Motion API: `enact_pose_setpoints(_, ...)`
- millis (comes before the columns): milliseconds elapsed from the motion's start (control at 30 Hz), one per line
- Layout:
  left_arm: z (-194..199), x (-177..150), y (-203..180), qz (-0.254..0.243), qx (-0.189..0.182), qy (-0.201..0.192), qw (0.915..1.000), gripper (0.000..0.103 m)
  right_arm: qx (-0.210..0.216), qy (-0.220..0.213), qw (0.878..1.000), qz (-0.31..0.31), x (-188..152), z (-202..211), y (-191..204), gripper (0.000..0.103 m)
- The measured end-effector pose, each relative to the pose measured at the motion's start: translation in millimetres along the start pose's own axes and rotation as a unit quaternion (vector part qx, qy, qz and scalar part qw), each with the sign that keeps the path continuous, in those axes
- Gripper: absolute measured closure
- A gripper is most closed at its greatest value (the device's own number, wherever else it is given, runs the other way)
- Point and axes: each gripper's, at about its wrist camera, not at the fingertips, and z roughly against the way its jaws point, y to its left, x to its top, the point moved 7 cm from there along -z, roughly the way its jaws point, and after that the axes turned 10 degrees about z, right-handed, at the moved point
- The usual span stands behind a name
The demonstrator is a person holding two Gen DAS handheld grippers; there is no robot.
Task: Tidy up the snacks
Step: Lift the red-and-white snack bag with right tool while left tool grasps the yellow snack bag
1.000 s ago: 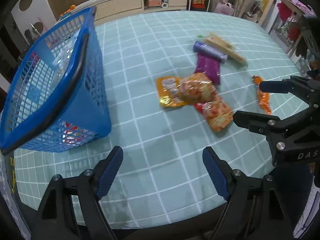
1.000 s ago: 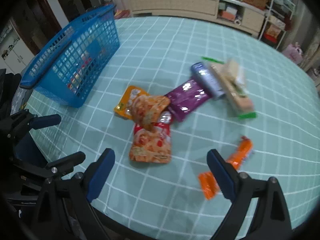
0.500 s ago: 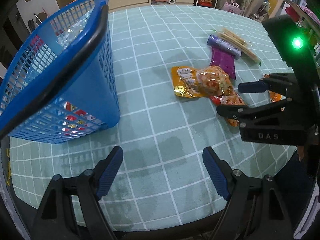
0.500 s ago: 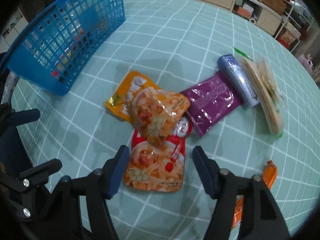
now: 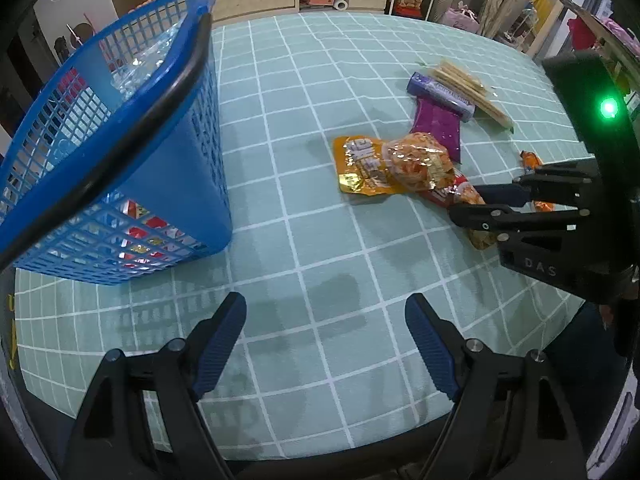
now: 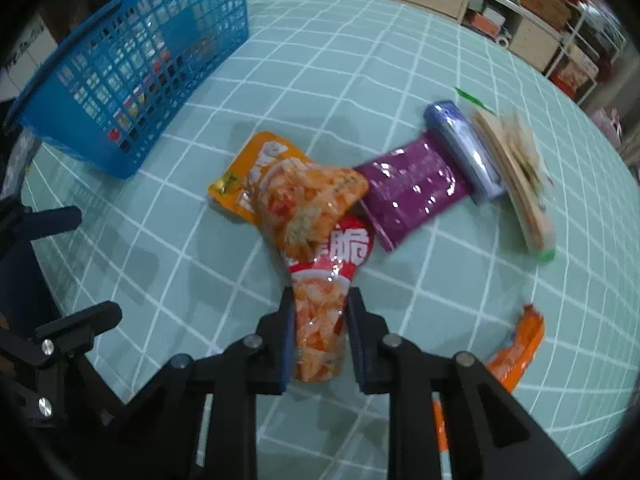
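right gripper (image 6: pixel 320 332) closed in on red-white snack bag (image 6: pixel 320 320) | housing reads "DAS"

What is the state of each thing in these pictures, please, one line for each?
Left claw: open, holding nothing, above the tablecloth.
Right claw: shut on the red snack bag.
Red snack bag: squeezed at its near end, far end under another bag.
Clear orange bag: lying across the red and yellow packets.
Yellow packet: flat, partly covered.
Purple packet: flat.
Blue basket: upright, snacks inside.
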Motion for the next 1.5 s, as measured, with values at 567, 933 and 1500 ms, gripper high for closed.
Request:
enact_pose_setpoints(567,0.9,22.5,-53.0,-0.045,-0.019,0.000,0.9988,0.023,-0.004,-0.050,0.997,-0.062,-24.6,54.6,-34.3,0.077)
enact_pose_setpoints(933,-14.9,67.8,-73.1,-0.053,-0.035,0.003,0.9980,0.017,0.003,-0.068,0.993,-0.092,-19.6,54.2,-53.2,0.077)
enact_pose_setpoints(1500,-83.0,94.7,-73.1,-0.064,-0.007,0.072,0.9954,0.017,0.030,-0.065,0.992,-0.102,-6.5,30.9,-69.8,0.077)
